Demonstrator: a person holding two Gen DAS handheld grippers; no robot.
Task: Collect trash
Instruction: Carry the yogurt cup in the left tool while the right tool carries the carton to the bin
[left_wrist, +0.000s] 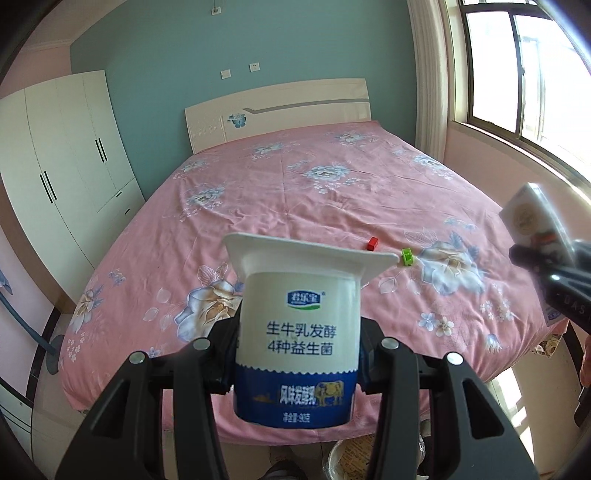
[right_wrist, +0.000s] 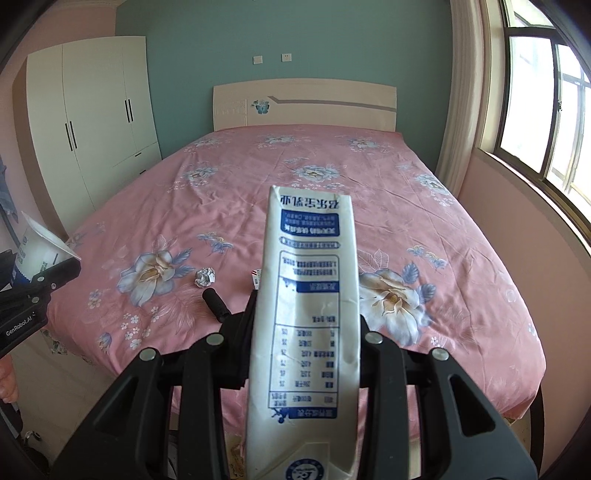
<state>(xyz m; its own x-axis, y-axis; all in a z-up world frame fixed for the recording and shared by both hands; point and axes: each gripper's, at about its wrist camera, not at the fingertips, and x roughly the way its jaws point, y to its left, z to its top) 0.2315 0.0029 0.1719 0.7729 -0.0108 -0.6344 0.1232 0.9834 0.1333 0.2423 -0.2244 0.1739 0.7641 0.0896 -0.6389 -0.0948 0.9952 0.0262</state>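
yogurt cup (left_wrist: 297, 332): upright, clamped in left gripper (left_wrist: 299, 354) jaws, above bed (left_wrist: 314, 206).
milk carton (right_wrist: 308, 325): clamped in right gripper (right_wrist: 306, 332) jaws, above bed.
paper ball (right_wrist: 205, 277): on bed, uncollected.
handling: keep both level, grips firm; contents hidden.
bin: not clearly visible.

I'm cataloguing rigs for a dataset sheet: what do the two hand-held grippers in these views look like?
Both are matt black plastic. The left hand-held gripper and the right hand-held gripper each have two angular, ribbed arms with triangular cut-outs and round silver bolts at the pivots. Seen from the right wrist view, the left one's side carries white "GenRobot.AI" lettering. No cables or sleeves are visible.
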